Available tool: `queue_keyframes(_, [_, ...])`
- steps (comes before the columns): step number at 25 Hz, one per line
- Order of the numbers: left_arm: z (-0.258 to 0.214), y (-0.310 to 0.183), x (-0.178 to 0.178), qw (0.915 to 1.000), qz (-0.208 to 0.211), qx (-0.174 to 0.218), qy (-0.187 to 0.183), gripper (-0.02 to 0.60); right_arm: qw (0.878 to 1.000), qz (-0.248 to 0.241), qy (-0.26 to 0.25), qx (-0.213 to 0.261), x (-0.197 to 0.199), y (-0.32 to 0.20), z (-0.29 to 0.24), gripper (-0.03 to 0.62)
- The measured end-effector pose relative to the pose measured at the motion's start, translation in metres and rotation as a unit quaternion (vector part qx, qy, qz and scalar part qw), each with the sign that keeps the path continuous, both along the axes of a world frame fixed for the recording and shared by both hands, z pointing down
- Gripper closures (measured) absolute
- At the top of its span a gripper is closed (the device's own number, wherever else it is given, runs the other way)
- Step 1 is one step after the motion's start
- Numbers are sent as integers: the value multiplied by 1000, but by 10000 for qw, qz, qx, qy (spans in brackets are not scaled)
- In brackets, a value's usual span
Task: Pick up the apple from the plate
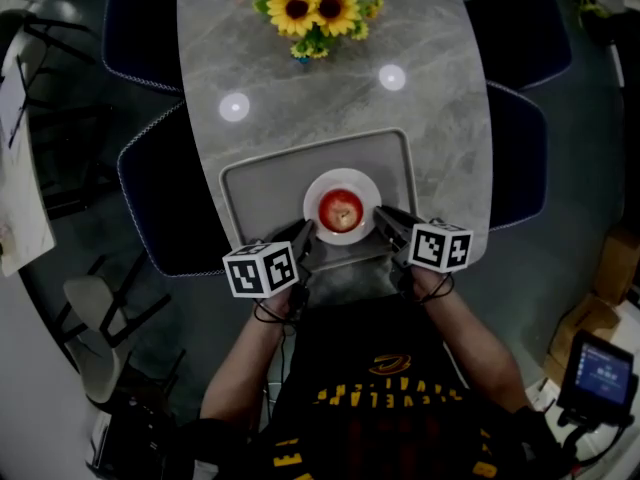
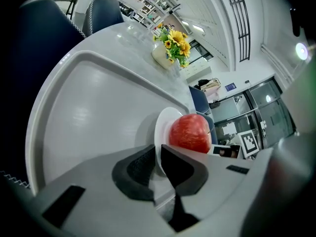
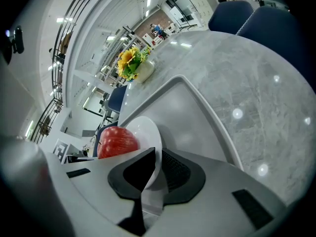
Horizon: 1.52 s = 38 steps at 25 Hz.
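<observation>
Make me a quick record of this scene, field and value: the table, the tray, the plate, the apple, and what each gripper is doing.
table: grey, marbled top
sunflowers: at the table's far end
tray: grey, at the table's near end
plate: white, on the tray
apple: red, on the plate, not gripped
left gripper: jaws closed on the plate's left rim
right gripper: jaws closed on the plate's right rim

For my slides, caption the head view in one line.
Left gripper and right gripper clamp opposite rims of the white plate bearing a red apple, on a grey tray.
</observation>
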<state>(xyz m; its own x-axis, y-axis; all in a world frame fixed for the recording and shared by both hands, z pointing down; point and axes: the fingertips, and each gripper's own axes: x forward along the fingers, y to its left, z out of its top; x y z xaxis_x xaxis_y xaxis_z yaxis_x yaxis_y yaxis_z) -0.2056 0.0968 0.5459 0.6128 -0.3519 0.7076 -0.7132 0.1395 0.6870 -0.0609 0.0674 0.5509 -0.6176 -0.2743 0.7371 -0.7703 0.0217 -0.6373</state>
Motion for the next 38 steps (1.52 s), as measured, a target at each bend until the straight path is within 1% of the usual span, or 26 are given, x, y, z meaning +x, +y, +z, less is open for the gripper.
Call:
queue_keyframes(7, [-4, -4, 7, 9999, 59, 43, 75, 540, 9999, 39, -99, 24, 5, -5, -2, 543])
queue_keyframes(15, [-26, 1, 31, 9991, 306, 301, 41, 543, 9997, 96, -133, 172, 30, 3, -19, 543])
queue_keyframes(18, [-33, 0, 48, 9988, 349, 331, 130, 545, 9996, 95, -163, 226, 44, 2, -23, 543])
queue_keyframes(21, [-39, 1, 64, 9987, 358, 352, 85, 546, 9993, 90, -232, 265, 59, 2, -27, 543])
queue_keyframes(23, [-40, 2, 75, 9989, 316, 348, 37, 546, 9992, 53, -289, 275, 70, 2, -28, 543])
queue_keyframes(28, [-47, 6, 108, 9996, 104, 267, 59, 546, 9990, -73, -353, 279, 103, 2, -37, 543])
queue_keyframes(38, [-54, -9, 179, 9994, 76, 330, 68, 546, 9986, -76, -391, 362, 173, -17, -45, 545])
